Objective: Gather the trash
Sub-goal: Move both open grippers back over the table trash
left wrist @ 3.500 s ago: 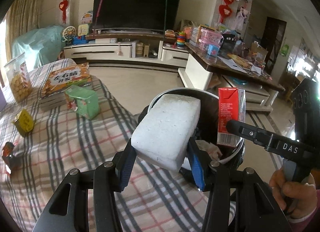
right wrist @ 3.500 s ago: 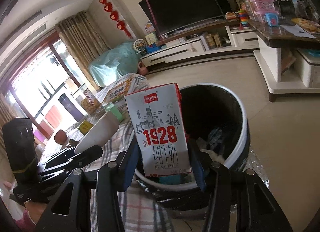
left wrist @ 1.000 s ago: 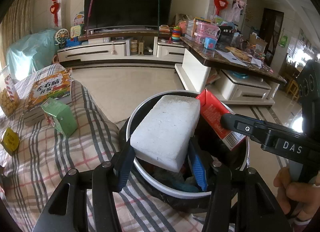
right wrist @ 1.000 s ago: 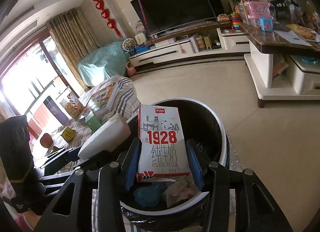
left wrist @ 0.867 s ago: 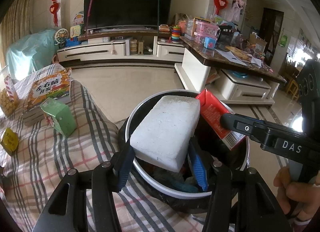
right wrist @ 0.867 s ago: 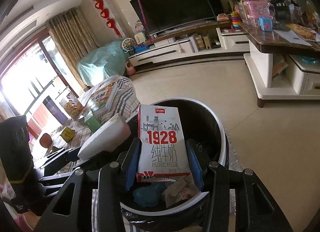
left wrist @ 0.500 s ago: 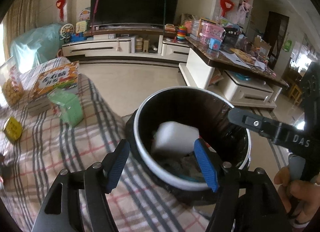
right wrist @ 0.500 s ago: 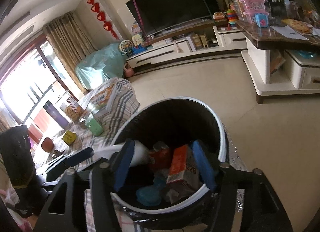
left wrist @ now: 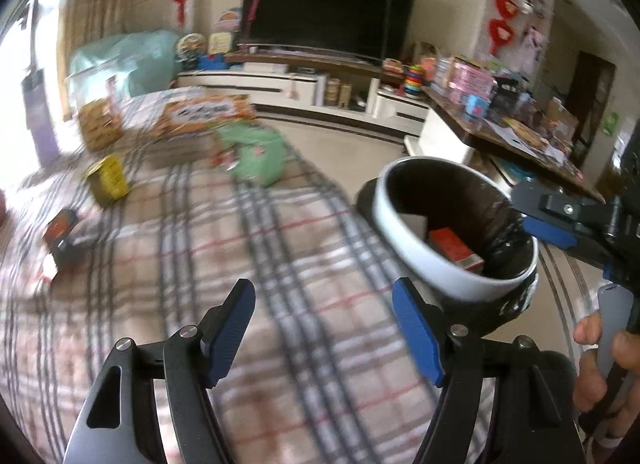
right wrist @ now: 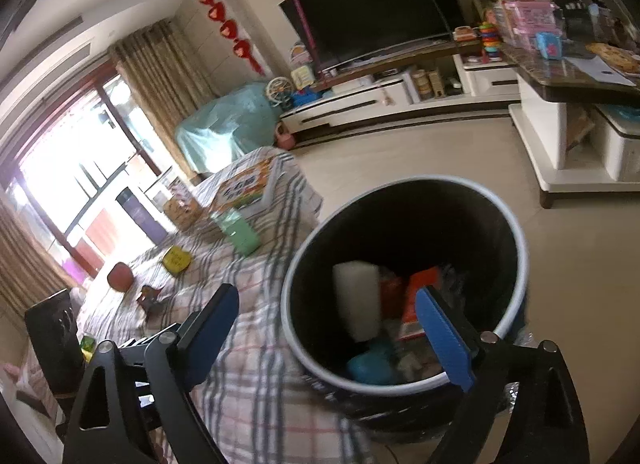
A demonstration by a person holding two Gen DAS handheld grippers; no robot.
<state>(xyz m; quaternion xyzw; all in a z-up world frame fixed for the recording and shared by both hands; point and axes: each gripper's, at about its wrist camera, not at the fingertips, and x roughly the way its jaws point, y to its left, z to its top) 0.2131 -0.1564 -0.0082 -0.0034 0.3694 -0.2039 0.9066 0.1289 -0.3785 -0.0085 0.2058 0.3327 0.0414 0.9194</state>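
My left claw (left wrist: 324,328) hangs over the plaid-covered tabletop (left wrist: 248,248), its jaws opening with only cloth showing between the blue pads (left wrist: 230,330). My right claw (right wrist: 328,336) sits above the near rim of the trash bin (right wrist: 516,240), its jaws spreading wider too, nothing between them but the bin's mouth. In the left wrist view I see the right claw's upper finger reaching over the bin's far right edge and a hand (left wrist: 600,364) on its grip at the lower right.

The bin stands just right of the tabletop's edge, lined with a black bag. Inside it lie the white foam block (right wrist: 356,304) toward the left, the red milk carton (right wrist: 420,300) beside it to the right, and a blue crumpled thing (right wrist: 370,368) nearer the front rim.

Farther out on the cloth, a green carton (right wrist: 236,234) lies near the far right edge, a small yellow box (right wrist: 175,259) sits to the left of it, and a dark red wrapper (left wrist: 60,228) rests nearer on the left. Beyond the green carton lies a flat orange snack box (right wrist: 244,184), with a bag of biscuits (left wrist: 98,126) to its left. The left wrist view is blurred, so finer detail there I cannot tell.
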